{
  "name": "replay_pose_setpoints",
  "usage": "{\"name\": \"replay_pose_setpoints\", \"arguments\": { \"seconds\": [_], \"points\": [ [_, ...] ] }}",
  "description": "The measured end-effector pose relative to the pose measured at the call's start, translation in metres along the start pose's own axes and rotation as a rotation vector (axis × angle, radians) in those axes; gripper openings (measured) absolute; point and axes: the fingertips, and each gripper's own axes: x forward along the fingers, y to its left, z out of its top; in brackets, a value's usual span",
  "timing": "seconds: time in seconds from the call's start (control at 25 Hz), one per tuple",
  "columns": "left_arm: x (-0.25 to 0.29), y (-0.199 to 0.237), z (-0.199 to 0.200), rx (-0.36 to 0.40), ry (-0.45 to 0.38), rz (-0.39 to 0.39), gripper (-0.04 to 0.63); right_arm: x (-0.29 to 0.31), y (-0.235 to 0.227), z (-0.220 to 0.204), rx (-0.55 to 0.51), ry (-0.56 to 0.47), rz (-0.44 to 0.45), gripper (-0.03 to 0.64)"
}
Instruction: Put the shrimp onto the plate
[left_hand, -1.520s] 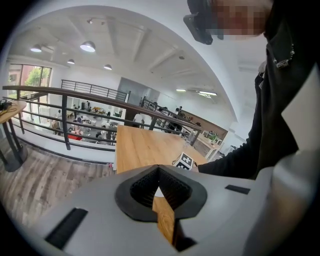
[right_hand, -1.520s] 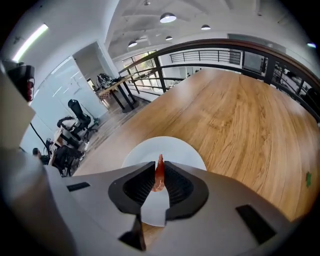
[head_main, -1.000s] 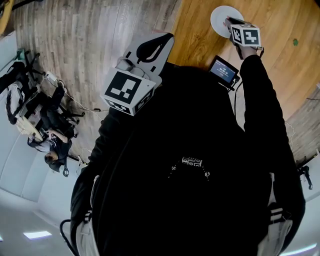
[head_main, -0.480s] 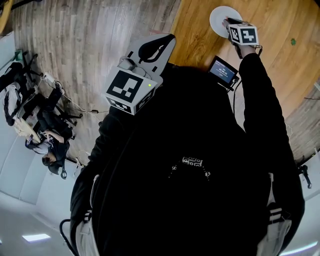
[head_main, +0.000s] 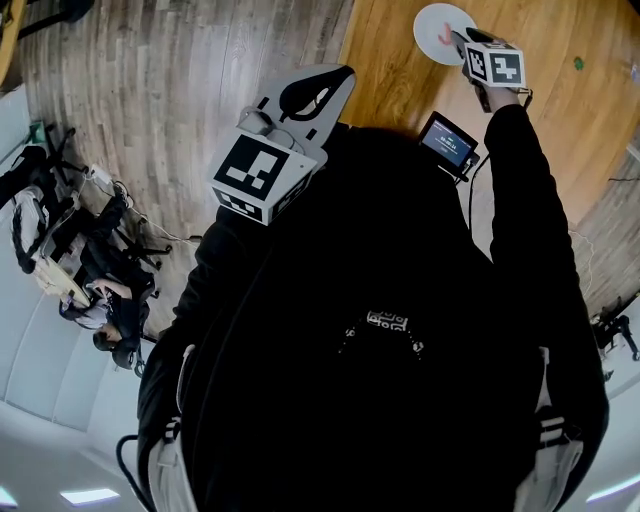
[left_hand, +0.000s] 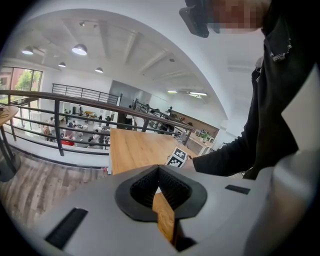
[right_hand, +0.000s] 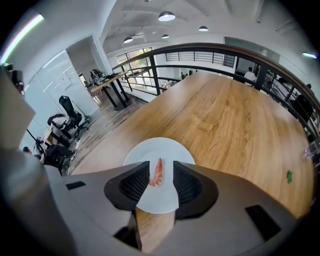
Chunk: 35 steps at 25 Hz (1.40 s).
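A long wooden table stands beside a dark railing in a bright hall. The right gripper has just been opening. Its jaws are spread over the white plate, where the shrimp lies between them, touching neither pad. Only its own view shows that the left gripper is closed tip to tip on nothing.

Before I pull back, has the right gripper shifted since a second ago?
No: the right gripper still sits at the plate's lower-right edge. Its fingers have just opened, with the shrimp lying loose on the plate.
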Motion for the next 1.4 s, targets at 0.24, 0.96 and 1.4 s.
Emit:
{"name": "replay_pose_setpoints", "arguments": {
  "seconds": [0.24,0.96,1.4],
  "points": [
    [-0.018,-0.015,0.016,0.076,-0.066,-0.088,0.005,-0.063,0.021,0.027,0.068,-0.192,0.001,0.12],
    [-0.065,-0.064,0.12,0.307,-0.375,-0.204,0.005,-0.363,0.201,0.122,-0.032,-0.867,0.155,0.018],
    [-0.076,-0.081,0.167,0.387,-0.472,-0.273,0.005,-0.431,0.221,0.149,-0.009,-0.97,0.176,0.018]
  ]
}}
